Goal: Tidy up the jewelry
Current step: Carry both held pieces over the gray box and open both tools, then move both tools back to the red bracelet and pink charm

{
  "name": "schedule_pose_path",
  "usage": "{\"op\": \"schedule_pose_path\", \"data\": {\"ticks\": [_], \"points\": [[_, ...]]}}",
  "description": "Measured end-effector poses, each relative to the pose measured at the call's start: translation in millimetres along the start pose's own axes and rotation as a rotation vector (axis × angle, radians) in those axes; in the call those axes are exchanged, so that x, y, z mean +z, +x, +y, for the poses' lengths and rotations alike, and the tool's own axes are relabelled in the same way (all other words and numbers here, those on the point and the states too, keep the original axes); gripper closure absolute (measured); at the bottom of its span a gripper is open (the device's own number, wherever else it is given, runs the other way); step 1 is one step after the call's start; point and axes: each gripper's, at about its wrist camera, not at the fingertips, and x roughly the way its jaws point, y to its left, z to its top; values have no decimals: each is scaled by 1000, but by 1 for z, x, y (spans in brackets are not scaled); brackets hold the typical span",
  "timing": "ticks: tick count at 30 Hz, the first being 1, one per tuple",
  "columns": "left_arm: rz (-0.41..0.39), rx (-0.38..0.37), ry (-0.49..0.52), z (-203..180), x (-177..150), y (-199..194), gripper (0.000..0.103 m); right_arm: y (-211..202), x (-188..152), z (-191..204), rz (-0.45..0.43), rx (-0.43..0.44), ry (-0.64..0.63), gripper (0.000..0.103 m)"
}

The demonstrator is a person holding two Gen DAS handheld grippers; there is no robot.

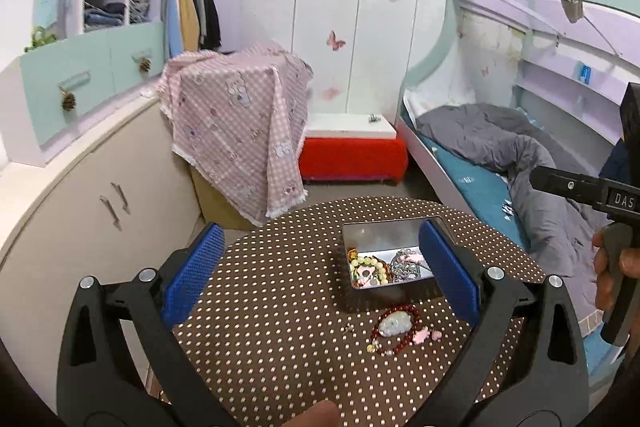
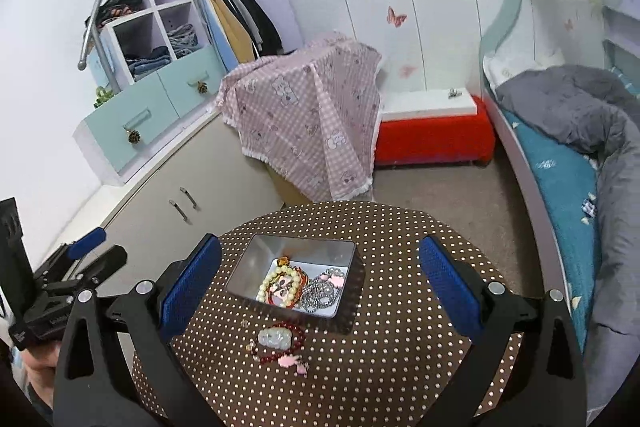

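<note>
Both the left gripper (image 1: 320, 267) and right gripper (image 2: 320, 279) gape wide, empty. A red bead bracelet (image 2: 280, 339) with a pale stone (jade, perhaps) lies on the dotted table (image 2: 380, 367) beside the tin (image 2: 294, 277) holding pearls and chains.

Pink checked cloth (image 1: 240, 131) over box, red bench (image 1: 352, 157) beside bunk bed (image 1: 472, 151) (grey duvet), cupboard (image 2: 200, 183) w/ handles.

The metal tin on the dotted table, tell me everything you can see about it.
The tin is a shallow, rectangular, silvery metal box with no lid on, sitting flat on the brown dotted tablecloth. Inside lie a cream bead bracelet, silvery chains and small pink charms. A red bead bracelet lies on the cloth just in front, apart from it. Nothing grips the tin.
</note>
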Motion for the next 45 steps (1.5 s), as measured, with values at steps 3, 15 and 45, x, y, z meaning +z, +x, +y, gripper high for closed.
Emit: {"op": "schedule_pose_path", "data": {"ticks": [3,15,45], "points": [[-32,7,0,-1,-4,-22,7,-14,-9,8,-19,-11,-28,8],[-120,-4,27,-22,-26,-75,6,-51,-58,29,-88,-21,-128,8],[23,34,-65,6,-95,-26,6,51,-129,41,219,-64,-375,8]]}}
